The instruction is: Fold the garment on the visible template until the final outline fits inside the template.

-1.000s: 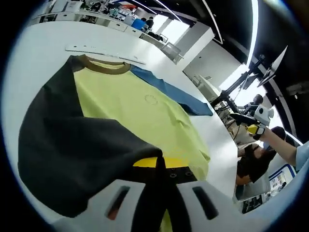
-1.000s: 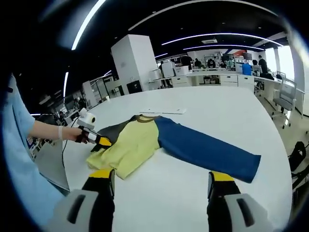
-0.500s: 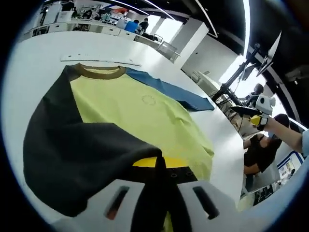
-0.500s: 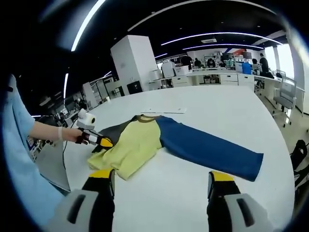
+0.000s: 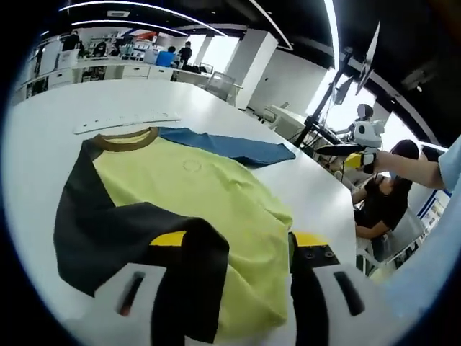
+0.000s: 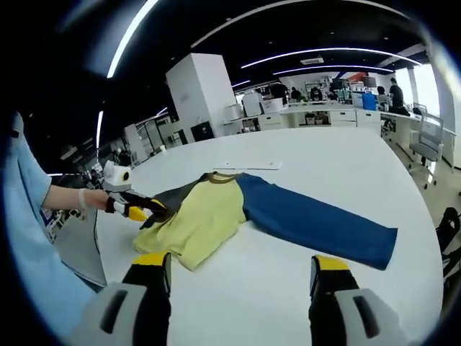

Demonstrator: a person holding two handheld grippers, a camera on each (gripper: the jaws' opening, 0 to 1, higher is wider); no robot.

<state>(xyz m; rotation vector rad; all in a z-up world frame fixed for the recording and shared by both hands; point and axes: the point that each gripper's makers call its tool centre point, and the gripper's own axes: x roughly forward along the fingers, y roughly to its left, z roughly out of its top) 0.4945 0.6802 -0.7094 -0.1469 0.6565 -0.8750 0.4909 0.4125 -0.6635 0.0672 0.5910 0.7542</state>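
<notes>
in the left gripper view, the left gripper [image 5: 241, 277] is reaching out over the near edge of the shirt [image 5: 194, 187], and its two jaws are standing apart with a clear gap between them, gripping nothing. the dark sleeve [image 5: 126, 234] is lying folded across the near left part of the yellow body, and its cuff end is draping over the left jaw, so the cloth is touching that jaw without being pinched. the shirt is lying flat on the white table [image 5: 43, 108], with its brown collar [image 5: 124, 138] pointing to the far side and its blue sleeve [image 5: 229, 146] stretching away to the far right. a white strip [image 5: 126, 121] is lying on the table just beyond the collar. far to the right, a person's hand is holding the right gripper [image 5: 356, 155] up in the air, well apart from the shirt.

in the right gripper view, the right gripper [image 6: 241, 277] is hovering above the bare table [image 6: 302, 162] near the shirt [image 6: 209, 216], with its jaws spread wide and nothing between them. the blue sleeve [image 6: 317, 222] is lying straight out to the right. the dark sleeve [image 6: 169, 198] is lying at the left edge of the yellow body. the left gripper [image 6: 137, 211], held by a hand [image 6: 92, 200], is sitting at that dark sleeve; whether it is touching the cloth cannot be told here. the strip [image 6: 248, 166] is lying beyond the collar.
</notes>
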